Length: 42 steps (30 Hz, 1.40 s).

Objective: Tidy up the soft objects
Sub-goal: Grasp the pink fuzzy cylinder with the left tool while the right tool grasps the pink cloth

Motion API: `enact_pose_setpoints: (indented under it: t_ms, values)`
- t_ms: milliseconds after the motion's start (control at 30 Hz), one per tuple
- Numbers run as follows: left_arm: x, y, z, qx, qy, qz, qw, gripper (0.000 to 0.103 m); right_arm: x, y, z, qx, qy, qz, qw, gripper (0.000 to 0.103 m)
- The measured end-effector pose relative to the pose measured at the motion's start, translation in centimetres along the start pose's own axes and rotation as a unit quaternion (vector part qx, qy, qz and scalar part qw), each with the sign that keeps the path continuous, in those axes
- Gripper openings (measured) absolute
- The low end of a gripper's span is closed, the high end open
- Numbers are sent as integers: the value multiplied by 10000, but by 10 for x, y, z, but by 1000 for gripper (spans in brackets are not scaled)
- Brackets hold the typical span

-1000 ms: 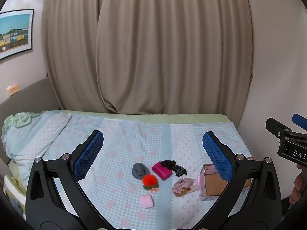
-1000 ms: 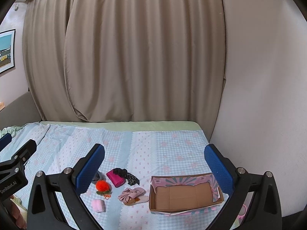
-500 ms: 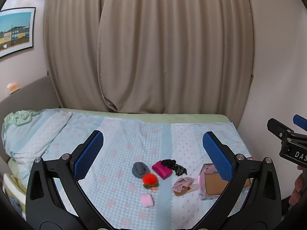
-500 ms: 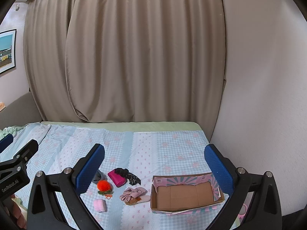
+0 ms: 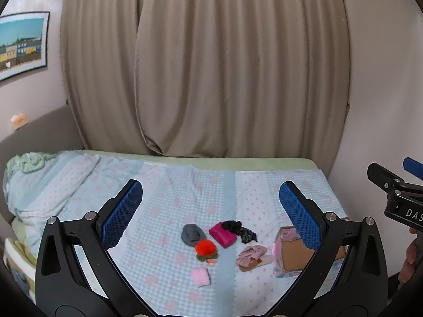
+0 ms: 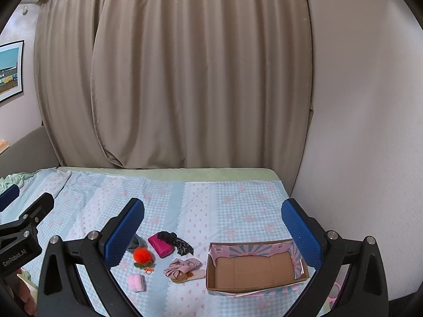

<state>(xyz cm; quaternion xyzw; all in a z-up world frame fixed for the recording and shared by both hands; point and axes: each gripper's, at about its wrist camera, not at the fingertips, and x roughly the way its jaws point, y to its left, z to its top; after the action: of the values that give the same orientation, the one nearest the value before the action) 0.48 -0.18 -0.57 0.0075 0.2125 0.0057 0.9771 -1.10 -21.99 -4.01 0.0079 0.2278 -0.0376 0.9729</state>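
Fingers (image 5: 124, 212) wide apart on both grippers, hovering above bed (image 6: 238, 200)

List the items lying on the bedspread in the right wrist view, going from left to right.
Light pink roll → orange pompom → magenta pouch → dusty-pink bow → open cardboard box. The grey item and black lace piece overlap others, so they are left out.

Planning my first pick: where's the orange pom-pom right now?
In both views, the orange pom-pom lies on the bedspread, between the grey cloth and the small pink roll.
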Motion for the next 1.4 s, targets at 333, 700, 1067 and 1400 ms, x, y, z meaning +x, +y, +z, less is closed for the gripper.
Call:
enact_pose_setpoints:
  t_ms: [333,700,1067,1400]
  values:
    - [27,18,-18,-195,375,39,9991,103,27,11,-9,-145,122,283,9994,103]
    - [133,61,-122,-153,1742,-320,9841,103,135,69,-75,-216,1108,578,9919,103]
    - [254,77,-278,-156,3146,-743,9462,102,268,111,-190,-336,2123,261,9763,103]
    - [312,65,-354,-382,3691,-885,9244,94,359,114,-265,-193,2936,-256,9554,102]
